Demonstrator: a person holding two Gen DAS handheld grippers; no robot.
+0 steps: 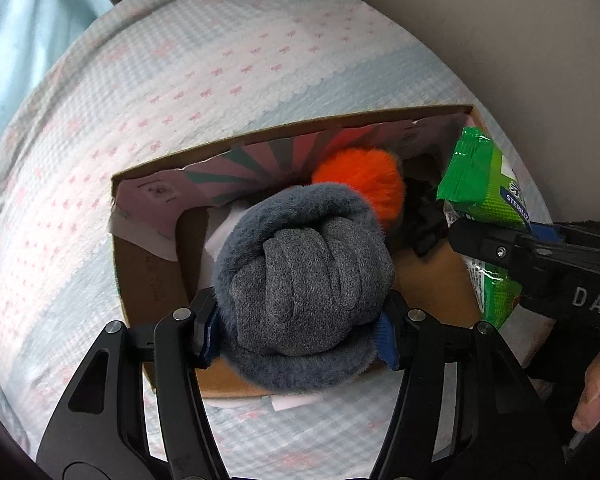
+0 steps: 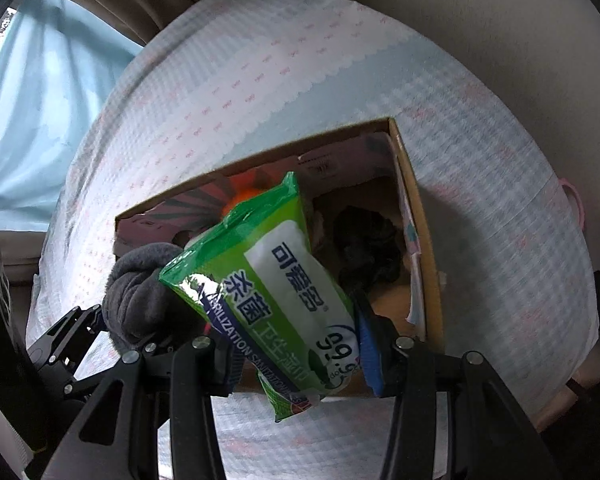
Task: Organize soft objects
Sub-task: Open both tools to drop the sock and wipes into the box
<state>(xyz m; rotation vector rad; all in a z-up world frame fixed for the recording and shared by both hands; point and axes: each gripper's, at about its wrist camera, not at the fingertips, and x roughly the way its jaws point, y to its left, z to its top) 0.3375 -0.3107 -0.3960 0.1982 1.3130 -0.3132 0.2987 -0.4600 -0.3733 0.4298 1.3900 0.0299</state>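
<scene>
Left gripper [image 1: 300, 328] pinches gray bundle [image 1: 300, 276], right gripper [image 2: 296, 354] wipes pack [image 2: 276, 292] (over box rim [image 1: 284, 128]).

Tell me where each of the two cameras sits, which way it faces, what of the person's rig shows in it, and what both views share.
Left wrist: on the left gripper, looking steeply down into the cardboard box; its fingers clamp a grey sock bundle; the right gripper and a hand show at right.
Right wrist: on the right gripper, looking down at the same box; it clamps a green wipes pack; the left gripper shows at lower left.
Shared: box, bundle, pack, orange pompom, patterned bedcover.
</scene>
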